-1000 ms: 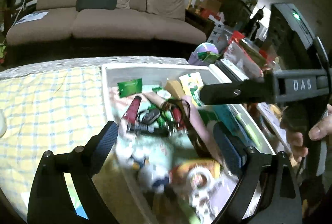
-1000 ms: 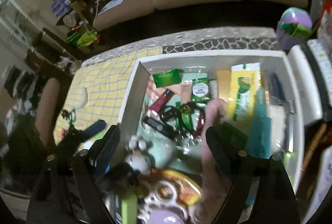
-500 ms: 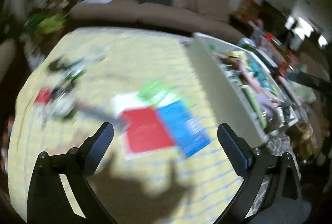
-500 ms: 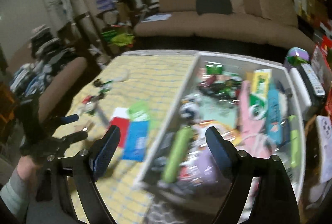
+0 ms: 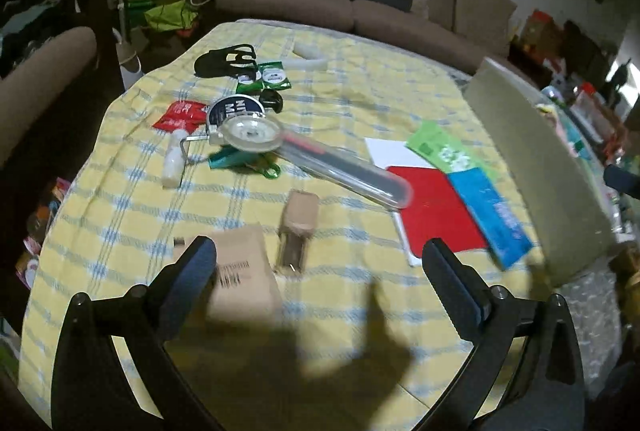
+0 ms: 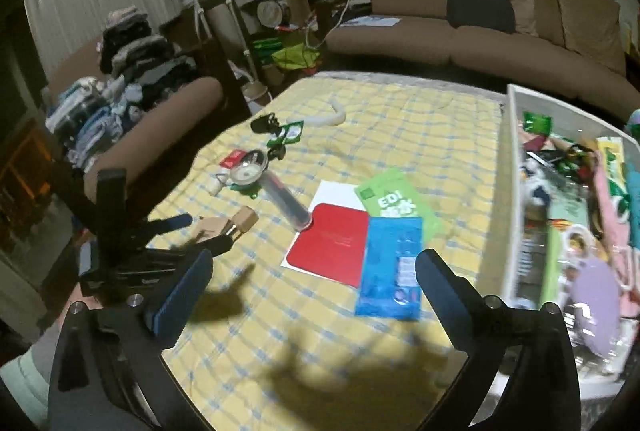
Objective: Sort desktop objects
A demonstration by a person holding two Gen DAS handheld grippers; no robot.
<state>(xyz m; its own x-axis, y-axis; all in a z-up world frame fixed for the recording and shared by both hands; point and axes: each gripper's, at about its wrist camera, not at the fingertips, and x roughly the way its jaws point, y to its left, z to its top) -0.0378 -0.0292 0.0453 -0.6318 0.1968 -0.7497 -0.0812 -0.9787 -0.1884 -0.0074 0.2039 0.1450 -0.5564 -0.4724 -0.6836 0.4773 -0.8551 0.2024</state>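
Observation:
Both grippers hang over the yellow checked cloth (image 5: 360, 103), jaws opening, nothing between them. My left gripper (image 5: 320, 271) is just above a brown cardboard box (image 5: 240, 271) and a tan bottle (image 5: 298, 227); the right wrist view shows the left gripper (image 6: 200, 231) at lower left. My right gripper (image 6: 316, 283) is short of a red card (image 6: 332, 245), a blue packet (image 6: 392, 271) and a green packet (image 6: 396, 203). A clear tube (image 5: 344, 167) lies between the two groups. The white box (image 6: 512, 191) at the right is full of several sorted items.
Further left on the cloth lie a tape disc (image 5: 252, 131), a dark round tin (image 5: 236, 107), a red sachet (image 5: 180, 113), a white roller (image 5: 174, 159), green sachets (image 5: 268, 75) and a black strap (image 5: 224, 59). A brown sofa (image 6: 480, 27) stands behind the table.
Both grippers have swung left from above the white box to above the cloth. The box now sits at the right edge of both views. Both jaws stand a little wider.

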